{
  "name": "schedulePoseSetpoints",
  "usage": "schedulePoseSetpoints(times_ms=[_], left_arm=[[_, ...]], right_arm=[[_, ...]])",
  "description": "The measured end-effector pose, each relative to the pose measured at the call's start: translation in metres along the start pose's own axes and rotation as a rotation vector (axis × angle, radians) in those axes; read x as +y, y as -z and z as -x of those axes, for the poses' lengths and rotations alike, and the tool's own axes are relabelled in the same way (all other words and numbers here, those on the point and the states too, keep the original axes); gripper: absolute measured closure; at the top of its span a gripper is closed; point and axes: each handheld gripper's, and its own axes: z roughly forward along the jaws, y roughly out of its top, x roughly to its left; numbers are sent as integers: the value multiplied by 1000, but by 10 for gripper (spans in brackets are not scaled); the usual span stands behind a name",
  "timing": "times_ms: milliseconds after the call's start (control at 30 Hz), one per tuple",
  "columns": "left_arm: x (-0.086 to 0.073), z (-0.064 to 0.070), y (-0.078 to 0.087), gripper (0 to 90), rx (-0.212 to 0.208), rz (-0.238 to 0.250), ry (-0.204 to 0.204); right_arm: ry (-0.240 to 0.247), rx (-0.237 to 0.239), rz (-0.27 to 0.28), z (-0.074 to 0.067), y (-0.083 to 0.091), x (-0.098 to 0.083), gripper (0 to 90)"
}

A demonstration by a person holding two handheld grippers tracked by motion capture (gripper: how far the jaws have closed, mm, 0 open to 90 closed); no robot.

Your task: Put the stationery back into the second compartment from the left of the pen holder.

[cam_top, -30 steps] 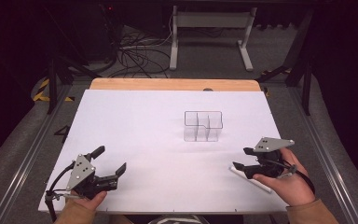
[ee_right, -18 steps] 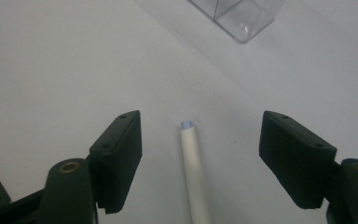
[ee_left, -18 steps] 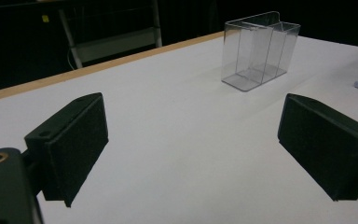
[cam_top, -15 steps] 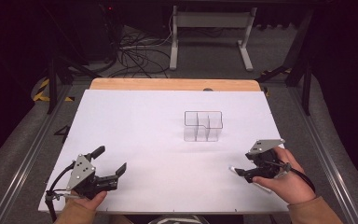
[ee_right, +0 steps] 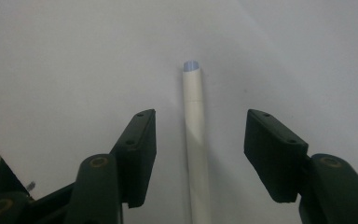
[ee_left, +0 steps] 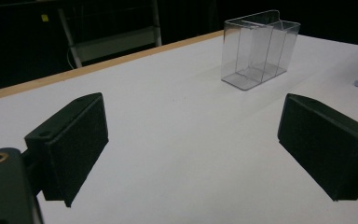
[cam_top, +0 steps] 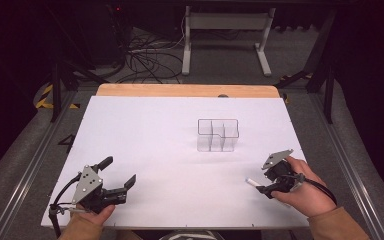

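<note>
Marker (ee_right: 196,140) flat on table (cam_top: 155,135) | between right gripper (ee_right: 199,154) fingers, untouched | both grippers' fingers wide

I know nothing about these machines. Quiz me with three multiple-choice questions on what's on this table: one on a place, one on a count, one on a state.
1. Where does the white marker lie?
A. inside the clear organizer
B. on the table between the right tool's jaws
C. beside the left tool

2. How many clear organizers stand on the table?
A. one
B. two
C. three

3. How are the left tool's jaws?
A. shut on the marker
C. shut on nothing
B. spread wide apart

Answers: 1 B, the right gripper view shows the right tool straddling it, jaws apart from it. 2 A, a single box stands there. 3 B, the left gripper view shows bare table between them.
</note>
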Motion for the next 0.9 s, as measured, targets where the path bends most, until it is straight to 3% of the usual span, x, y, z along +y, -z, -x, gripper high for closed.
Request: schedulePoseSetpoints(times_ms=[533,900], left_arm=[[0,0,-1,95,-2,-9,0],[-1,0,-1,95,-3,-11,1]], right_arm=[[136,21,-196,2,-13,10,610],[116,43,-246,4,-21,12,688]])
